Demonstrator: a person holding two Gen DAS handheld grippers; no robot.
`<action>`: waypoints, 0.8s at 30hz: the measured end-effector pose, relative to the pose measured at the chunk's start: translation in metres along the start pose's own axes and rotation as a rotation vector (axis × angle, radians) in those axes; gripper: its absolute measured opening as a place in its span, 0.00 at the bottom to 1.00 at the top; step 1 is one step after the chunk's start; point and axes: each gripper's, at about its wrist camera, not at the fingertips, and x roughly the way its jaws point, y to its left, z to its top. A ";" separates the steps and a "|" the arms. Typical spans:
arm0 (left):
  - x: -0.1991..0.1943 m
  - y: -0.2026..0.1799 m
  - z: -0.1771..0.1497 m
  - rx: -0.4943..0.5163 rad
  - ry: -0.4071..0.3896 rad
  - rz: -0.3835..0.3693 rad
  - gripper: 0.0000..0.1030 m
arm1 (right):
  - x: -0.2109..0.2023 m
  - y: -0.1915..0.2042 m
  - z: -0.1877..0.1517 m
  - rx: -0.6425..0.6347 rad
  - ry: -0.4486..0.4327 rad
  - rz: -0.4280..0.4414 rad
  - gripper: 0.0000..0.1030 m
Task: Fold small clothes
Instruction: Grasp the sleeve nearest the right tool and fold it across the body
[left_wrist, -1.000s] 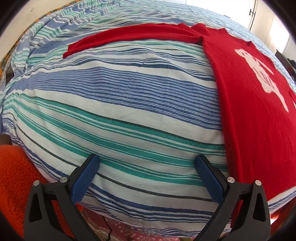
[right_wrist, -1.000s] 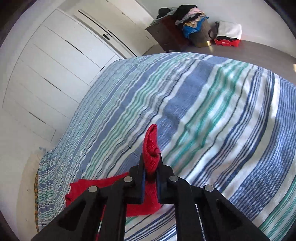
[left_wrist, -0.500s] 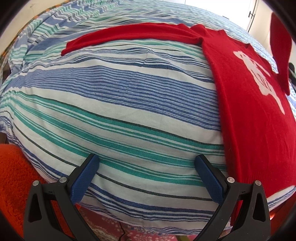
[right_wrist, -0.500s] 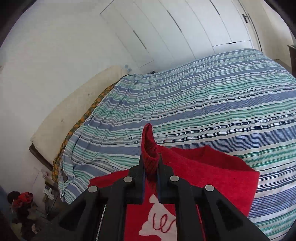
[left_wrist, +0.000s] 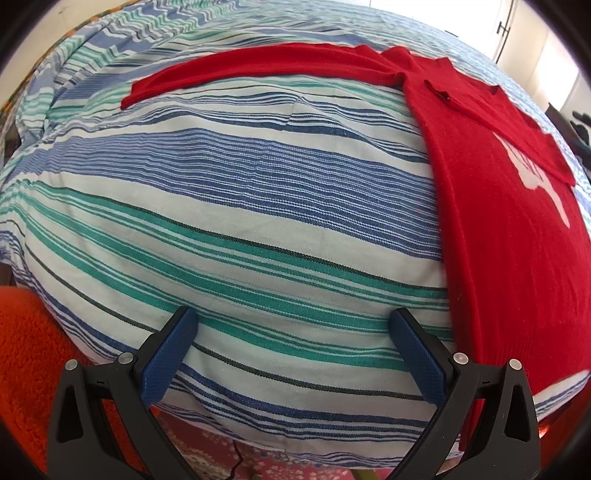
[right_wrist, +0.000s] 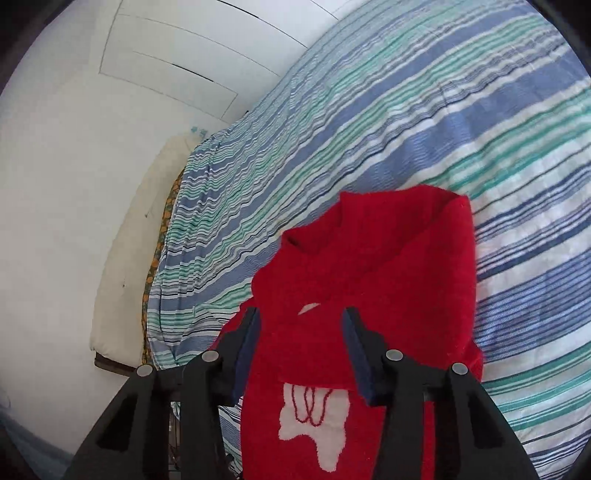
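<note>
A small red sweater (left_wrist: 513, 236) with a white motif lies flat on the striped bed, at the right of the left wrist view. Its left sleeve (left_wrist: 236, 77) stretches out to the left across the bedcover. Its right sleeve (left_wrist: 491, 114) lies folded across the chest, over the white motif. My left gripper (left_wrist: 291, 336) is open and empty, hovering above the bed's near edge, left of the sweater's hem. My right gripper (right_wrist: 299, 336) is open just above the folded sleeve (right_wrist: 369, 280) on the sweater, holding nothing.
The blue, green and white striped bedcover (left_wrist: 236, 206) fills most of both views. An orange fuzzy fabric (left_wrist: 26, 350) lies below the bed at lower left. White wardrobe doors (right_wrist: 177, 62) and a cream mattress edge (right_wrist: 129, 251) stand beyond the bed.
My right gripper carried the sweater's right sleeve over the chest, laid it down and opened. The left gripper stayed almost still.
</note>
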 end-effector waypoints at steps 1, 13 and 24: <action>0.000 0.000 0.000 0.000 -0.001 0.001 1.00 | 0.006 -0.019 -0.005 0.033 0.013 -0.031 0.45; 0.001 -0.002 0.000 0.003 -0.003 0.010 1.00 | -0.019 -0.012 -0.037 -0.176 -0.047 -0.211 0.09; -0.001 0.002 -0.003 0.009 -0.003 -0.010 1.00 | -0.020 -0.041 -0.083 -0.224 -0.012 -0.442 0.16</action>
